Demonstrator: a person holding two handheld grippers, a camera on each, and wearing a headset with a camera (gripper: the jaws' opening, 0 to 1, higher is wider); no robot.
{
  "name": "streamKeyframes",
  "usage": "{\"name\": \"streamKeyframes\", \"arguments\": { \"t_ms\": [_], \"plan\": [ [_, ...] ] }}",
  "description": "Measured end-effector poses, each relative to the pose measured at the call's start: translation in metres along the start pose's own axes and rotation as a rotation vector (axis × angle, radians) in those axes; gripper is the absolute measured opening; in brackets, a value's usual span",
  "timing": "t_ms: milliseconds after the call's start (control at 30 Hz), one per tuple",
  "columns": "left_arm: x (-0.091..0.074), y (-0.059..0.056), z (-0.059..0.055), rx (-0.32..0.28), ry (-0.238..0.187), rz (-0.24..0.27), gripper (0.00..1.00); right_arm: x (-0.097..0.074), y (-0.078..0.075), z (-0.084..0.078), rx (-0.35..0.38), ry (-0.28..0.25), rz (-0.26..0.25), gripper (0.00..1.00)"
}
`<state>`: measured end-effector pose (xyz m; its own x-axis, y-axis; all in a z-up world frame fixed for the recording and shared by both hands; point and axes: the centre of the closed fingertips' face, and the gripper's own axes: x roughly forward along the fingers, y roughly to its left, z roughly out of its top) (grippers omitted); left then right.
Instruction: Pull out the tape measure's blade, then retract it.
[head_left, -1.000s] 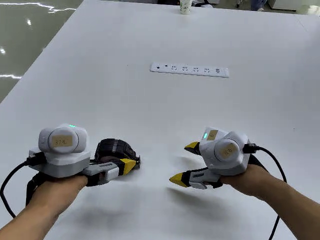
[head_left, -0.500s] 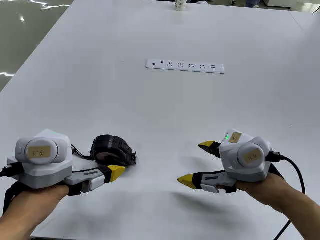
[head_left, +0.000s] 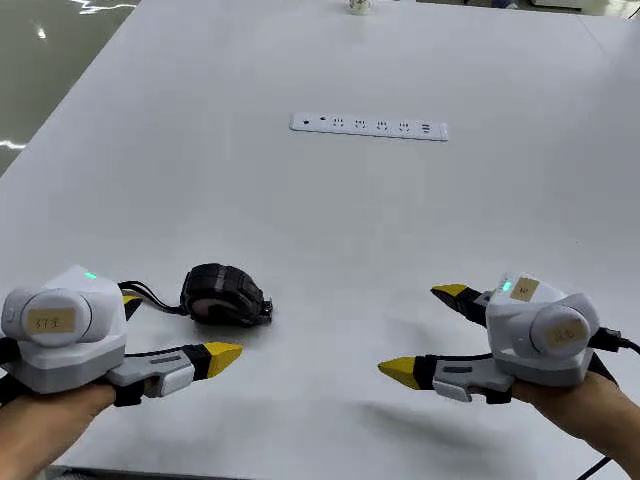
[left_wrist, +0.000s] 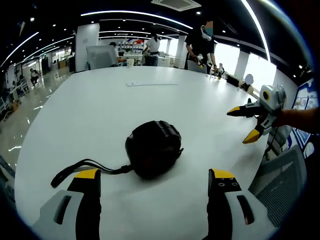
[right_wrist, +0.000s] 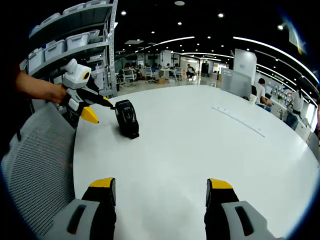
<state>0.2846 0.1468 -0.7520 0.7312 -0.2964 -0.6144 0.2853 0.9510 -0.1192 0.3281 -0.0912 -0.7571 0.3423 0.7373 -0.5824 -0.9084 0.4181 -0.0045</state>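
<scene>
My left gripper (head_left: 176, 325) and right gripper (head_left: 425, 330) both stand open and empty. The tape measure (head_left: 222, 295) lies on the table (head_left: 350, 230) just ahead of my left jaws; I cannot make out the blade hook. Risk: an off-centre grip would skid the rounded case away.

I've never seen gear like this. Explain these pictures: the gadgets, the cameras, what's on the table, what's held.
A person holds a gripper in each hand: the left gripper and the right gripper, each with two yellow-tipped jaws. The head view comes from a camera on the person's headset, looking down at the white table. The two round pictures come from cameras riding on the grippers, looking along their jaws. On the table lie a black tape measure, just ahead of the left jaws, and a white power strip farther off. Both pairs of jaws stand open and hold nothing.
</scene>
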Motion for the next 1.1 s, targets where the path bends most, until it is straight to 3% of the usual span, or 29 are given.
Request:
{"name": "streamKeyframes", "arguments": {
  "t_ms": [300, 600, 1100],
  "plan": [
    [-0.007, -0.006, -0.003, 0.046, -0.009, -0.037, 0.87, -0.013, 0.005, -0.01, 0.038, -0.01, -0.01, 0.78],
    [-0.013, -0.02, 0.003, 0.086, -0.053, -0.102, 0.93, -0.025, 0.009, -0.01, 0.061, -0.051, -0.015, 0.85],
    [-0.02, -0.032, 0.001, 0.147, -0.07, -0.163, 0.99, -0.032, 0.024, -0.015, 0.107, -0.087, -0.012, 0.95]
  ]
}}
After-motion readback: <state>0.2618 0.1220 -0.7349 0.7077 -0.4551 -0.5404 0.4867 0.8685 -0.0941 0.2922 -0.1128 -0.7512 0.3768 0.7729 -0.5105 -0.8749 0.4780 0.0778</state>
